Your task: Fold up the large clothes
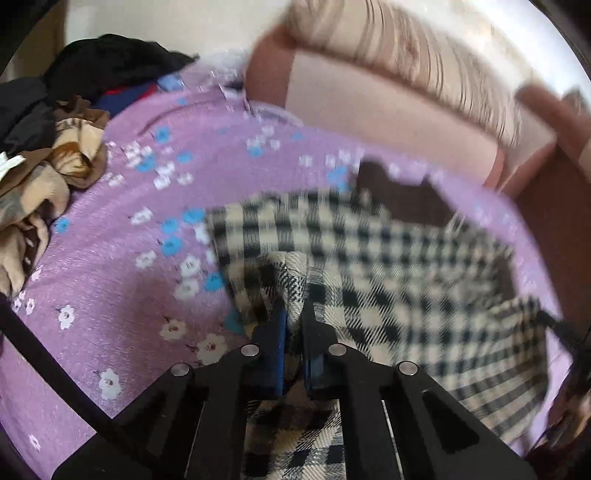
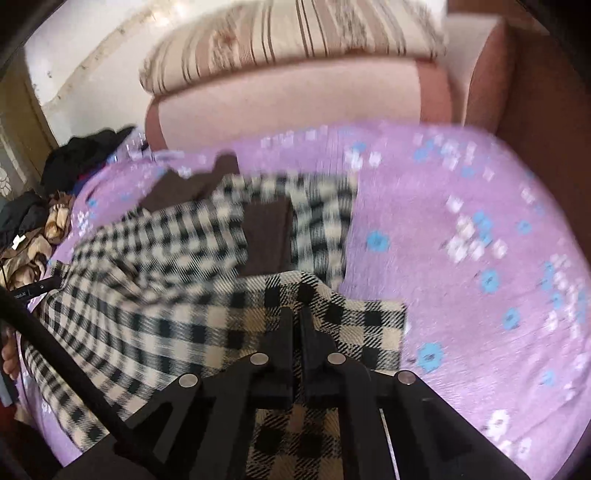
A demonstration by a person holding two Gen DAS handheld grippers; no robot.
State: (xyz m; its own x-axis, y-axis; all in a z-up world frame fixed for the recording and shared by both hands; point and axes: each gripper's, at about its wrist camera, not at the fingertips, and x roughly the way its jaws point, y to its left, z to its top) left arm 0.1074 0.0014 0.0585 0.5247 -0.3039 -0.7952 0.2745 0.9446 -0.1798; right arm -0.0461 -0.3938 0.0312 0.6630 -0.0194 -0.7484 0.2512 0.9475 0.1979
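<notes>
- Left wrist view: we see the left tongs closed on a raised fold of the checked garment, with cloth pinched between the two fingers.
- The checked garment spreads away from the tongs over the purple flowered bedspread; much of it is blurred.
- A dark brown lining shows at the garment's far edge.
- On the far side of the garment lies a pink bolster, and a striped pillow rests on top of the bolster.
- Off to the left of the garment, a crumpled tan and brown cloth sits on the bedspread, with a heap of dark clothes beyond it.
- Right wrist view: we see the right tongs closed on an edge of the checked garment, their fingers pressed almost together with cloth between them.
- The garment lies across the purple flowered bedspread to the left of the tongs, with its dark brown lining exposed in the middle.
- Beyond the garment are the pink bolster and the striped pillow lying on it.
- The tan and brown cloth and the dark clothes sit at the garment's far left.
</notes>
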